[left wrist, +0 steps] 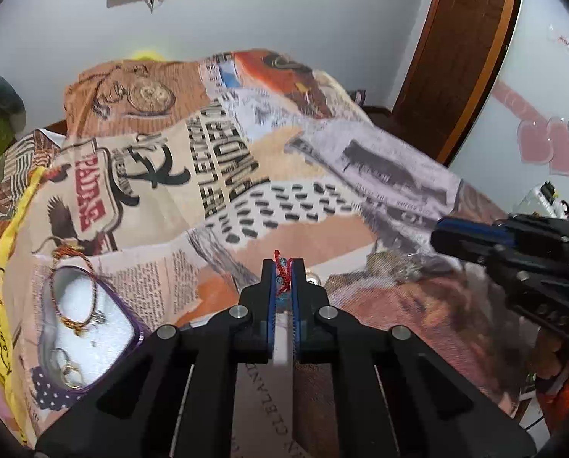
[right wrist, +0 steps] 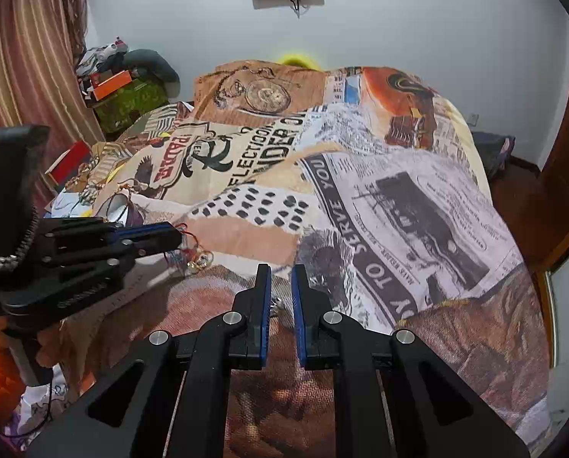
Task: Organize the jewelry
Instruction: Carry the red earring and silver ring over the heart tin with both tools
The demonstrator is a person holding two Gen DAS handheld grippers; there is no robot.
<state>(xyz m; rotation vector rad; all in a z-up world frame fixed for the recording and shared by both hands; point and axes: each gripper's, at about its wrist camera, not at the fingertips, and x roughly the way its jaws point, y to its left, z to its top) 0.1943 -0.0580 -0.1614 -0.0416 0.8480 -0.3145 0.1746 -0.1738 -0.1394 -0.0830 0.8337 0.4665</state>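
Note:
My left gripper [left wrist: 283,267] is shut on a red and blue thread bracelet [left wrist: 281,271], held just above the printed bedspread; a small bell [left wrist: 313,277] hangs beside it. In the right wrist view the same gripper [right wrist: 175,234] shows at the left with the bracelet and gold bells [right wrist: 198,261] dangling. A purple-rimmed white jewelry box [left wrist: 93,328] lies at the left, holding a braided orange bracelet [left wrist: 76,297] and gold rings [left wrist: 70,376]. My right gripper [right wrist: 281,278] is slightly open and empty above the bedspread; a silver piece [left wrist: 408,267] lies under it.
The bedspread [right wrist: 360,198] covers a bed with wrinkles and a raised pillow end. Yellow cloth [left wrist: 2,347] lies by the box. Boxes and clutter [right wrist: 112,84] stand at the far left by a curtain. A wooden door [left wrist: 456,57] is at the right.

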